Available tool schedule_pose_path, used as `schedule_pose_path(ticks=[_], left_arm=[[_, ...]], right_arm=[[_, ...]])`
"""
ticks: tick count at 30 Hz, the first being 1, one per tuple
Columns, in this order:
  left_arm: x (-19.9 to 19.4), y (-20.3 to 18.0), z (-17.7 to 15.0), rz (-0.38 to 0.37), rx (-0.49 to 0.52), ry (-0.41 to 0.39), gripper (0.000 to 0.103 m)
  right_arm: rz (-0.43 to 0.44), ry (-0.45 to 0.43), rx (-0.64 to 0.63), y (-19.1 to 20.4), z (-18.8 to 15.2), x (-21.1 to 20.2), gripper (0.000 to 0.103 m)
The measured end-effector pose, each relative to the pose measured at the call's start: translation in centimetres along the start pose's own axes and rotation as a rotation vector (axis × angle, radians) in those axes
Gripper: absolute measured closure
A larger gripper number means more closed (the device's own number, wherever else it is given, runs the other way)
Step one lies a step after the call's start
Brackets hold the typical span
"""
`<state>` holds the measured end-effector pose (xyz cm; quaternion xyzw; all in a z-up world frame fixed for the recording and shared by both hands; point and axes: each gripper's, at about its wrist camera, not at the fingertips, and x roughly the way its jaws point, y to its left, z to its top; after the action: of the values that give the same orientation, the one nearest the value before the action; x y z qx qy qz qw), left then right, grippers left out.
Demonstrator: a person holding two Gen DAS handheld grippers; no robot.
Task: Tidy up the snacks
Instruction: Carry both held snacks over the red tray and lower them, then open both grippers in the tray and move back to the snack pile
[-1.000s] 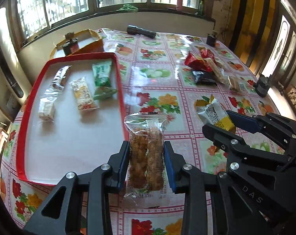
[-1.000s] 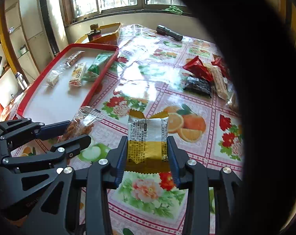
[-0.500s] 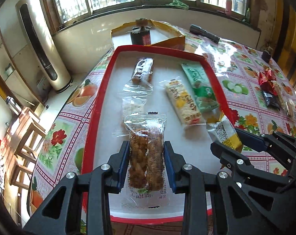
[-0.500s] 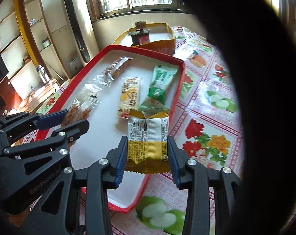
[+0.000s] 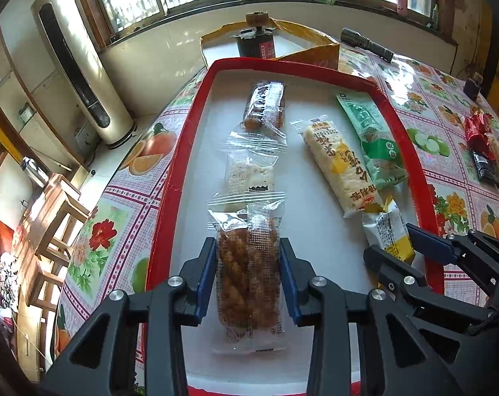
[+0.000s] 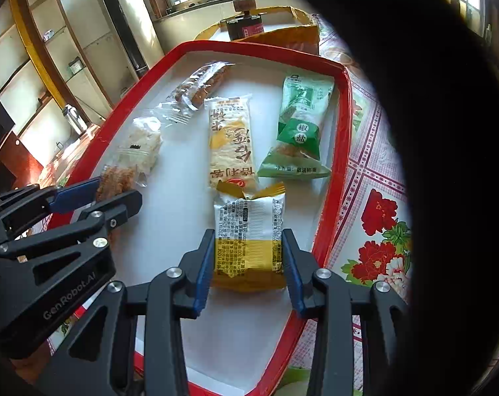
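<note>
Left wrist view: both grippers have moved from the floral table to above the red-rimmed white tray (image 5: 190, 132), left gripper (image 5: 248, 274) jaws clamping a clear-wrapped brown twist snack (image 5: 248, 280), right gripper (image 6: 249, 257) jaws clamping a yellow-and-white packet (image 6: 249, 231), release apparently next.

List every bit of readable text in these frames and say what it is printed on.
"GenRobot.AI": side of the left gripper.
"椒盐": green snack packet.
"2023": date stamp on the yellow-and-white snack bar; its large characters and remaining digits are unclear.
Fine print on the yellow-and-white packet in the right gripper: too small.
</note>
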<state>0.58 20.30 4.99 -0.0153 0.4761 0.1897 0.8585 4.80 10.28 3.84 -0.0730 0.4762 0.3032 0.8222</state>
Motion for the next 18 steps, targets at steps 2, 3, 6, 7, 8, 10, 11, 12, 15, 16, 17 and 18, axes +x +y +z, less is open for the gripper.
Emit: schedule_pose_path(ticks=[2, 3, 6, 7, 8, 10, 11, 12, 15, 16, 17, 18], left_arm=[[0.0, -0.1, -0.1, 0.015, 0.005, -0.003, 0.064], [0.0, -0.1, -0.1, 0.022, 0.004, -0.002, 0.061], [-0.4, 0.0, -0.3, 0.026, -0.002, -0.010, 0.057], [-0.6, 0.0, -0.3, 0.033, -0.004, -0.015, 0.056], [-0.7, -0.1, -0.3, 0.040, -0.003, -0.021, 0.054], [-1.2, -0.2, -0.4, 0.058, 0.001, -0.034, 0.051], [-1.4, -0.3, -0.4, 0.068, 0.001, -0.041, 0.049], [-1.7, -0.2, -0.5, 0.075, 0.001, -0.049, 0.049], [-2.2, -0.1, -0.5, 0.094, -0.002, -0.056, 0.048], [-2.3, 0.0, -0.5, 0.095, -0.006, -0.055, 0.048], [-2.4, 0.1, -0.5, 0.099, -0.010, -0.051, 0.047], [-2.4, 0.1, -0.6, 0.109, -0.017, -0.040, 0.047]], right_arm=[[0.005, 0.005, 0.004, -0.1, 0.0, -0.1, 0.061], [0.010, 0.007, 0.008, -0.1, 0.0, -0.1, 0.061], [0.006, 0.009, 0.012, -0.2, -0.3, -0.5, 0.061], [0.006, 0.008, 0.011, -0.2, -0.4, -0.7, 0.061], [0.004, 0.004, 0.008, -0.2, -0.5, -1.0, 0.061], [-0.004, -0.006, 0.003, -0.1, -0.6, -1.5, 0.061], [-0.010, -0.014, 0.000, -0.1, -0.6, -1.8, 0.061], [-0.015, -0.023, -0.006, -0.1, -0.6, -2.0, 0.061], [-0.014, -0.047, -0.012, 0.0, -0.6, -2.8, 0.060], [-0.003, -0.049, -0.008, 0.0, -0.6, -3.1, 0.060], [0.012, -0.049, -0.005, 0.0, -0.6, -3.3, 0.060], [0.022, -0.053, -0.001, 0.0, -0.6, -3.6, 0.060]])
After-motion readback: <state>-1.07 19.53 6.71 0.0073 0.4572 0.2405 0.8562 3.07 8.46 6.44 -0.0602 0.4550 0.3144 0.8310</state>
